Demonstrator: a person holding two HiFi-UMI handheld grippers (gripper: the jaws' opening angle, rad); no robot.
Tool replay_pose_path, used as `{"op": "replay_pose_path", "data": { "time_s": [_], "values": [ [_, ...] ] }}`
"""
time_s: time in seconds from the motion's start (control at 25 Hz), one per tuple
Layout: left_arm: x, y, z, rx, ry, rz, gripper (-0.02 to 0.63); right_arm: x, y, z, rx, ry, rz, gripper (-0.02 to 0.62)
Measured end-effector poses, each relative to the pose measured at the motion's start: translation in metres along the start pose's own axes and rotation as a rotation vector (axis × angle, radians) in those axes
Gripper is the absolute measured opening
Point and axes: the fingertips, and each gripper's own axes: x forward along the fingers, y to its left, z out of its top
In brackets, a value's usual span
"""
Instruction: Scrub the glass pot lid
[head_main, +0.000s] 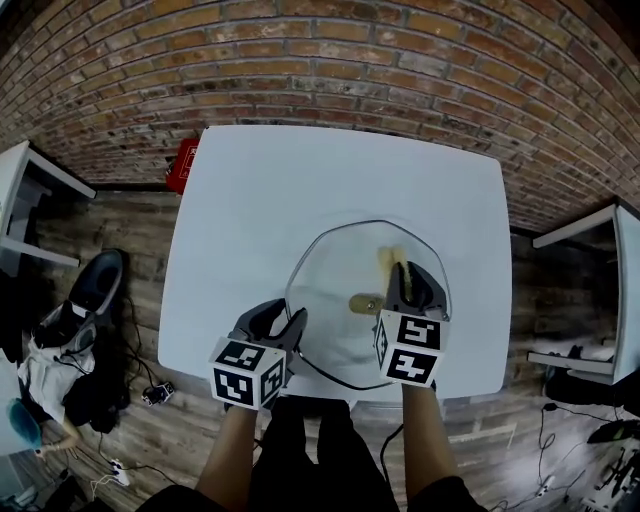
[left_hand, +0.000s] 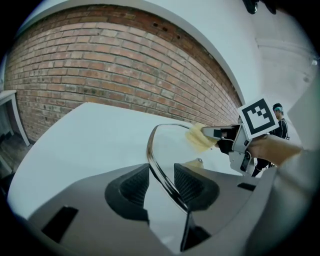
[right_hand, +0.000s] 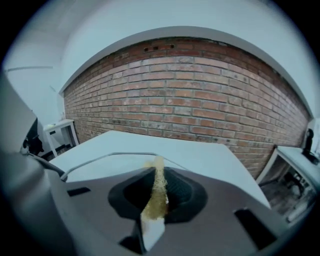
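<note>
Clamping lid (head_main: 335, 270) by its front-left rim in left gripper (head_main: 292, 325), with jaws set wide and both pads against the rim. Pinching thin sponge (head_main: 388, 262) in right gripper (head_main: 407, 278), with jaws nearly together, sponge tip on the glass beyond the knob (head_main: 364, 302). Near table's (head_main: 250, 200) front edge, right of centre.

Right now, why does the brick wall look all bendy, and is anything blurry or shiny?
Head view: the wide lens bows the brick wall and the table edges. Left gripper view: the glass lid is nearly see-through, only its metal rim catches light, and the corners go dark. Right gripper view: the wall arches, and the sponge, so close to the camera, looks soft.
</note>
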Motion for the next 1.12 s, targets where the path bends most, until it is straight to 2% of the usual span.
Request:
{"op": "replay_pose_path", "data": {
  "time_s": [0.2,0.32,0.44,0.64,0.76,0.92,1.12],
  "values": [
    [0.002,-0.003,0.0,0.004,0.001,0.006,0.16,-0.01,-0.061,-0.007,0.005,0.024,-0.125,0.055],
    [0.003,-0.004,0.001,0.0,-0.004,0.004,0.16,-0.016,-0.071,-0.002,0.01,0.011,-0.148,0.055],
    [0.003,-0.005,0.001,-0.006,-0.007,-0.001,0.158,-0.028,-0.047,0.014,0.024,-0.036,-0.09,0.055],
    [-0.001,-0.002,0.0,-0.022,-0.017,-0.009,0.158,-0.041,0.068,0.027,0.024,-0.051,0.178,0.055],
    [-0.001,-0.003,0.0,-0.025,-0.02,-0.014,0.16,-0.04,0.115,0.015,0.001,-0.018,0.266,0.055],
    [-0.002,-0.004,-0.001,-0.021,-0.018,-0.017,0.16,-0.033,0.12,-0.007,-0.025,0.043,0.263,0.055],
    [-0.003,0.0,-0.002,-0.015,-0.015,-0.012,0.16,-0.029,0.079,-0.021,-0.048,0.084,0.18,0.055]
  ]
}}
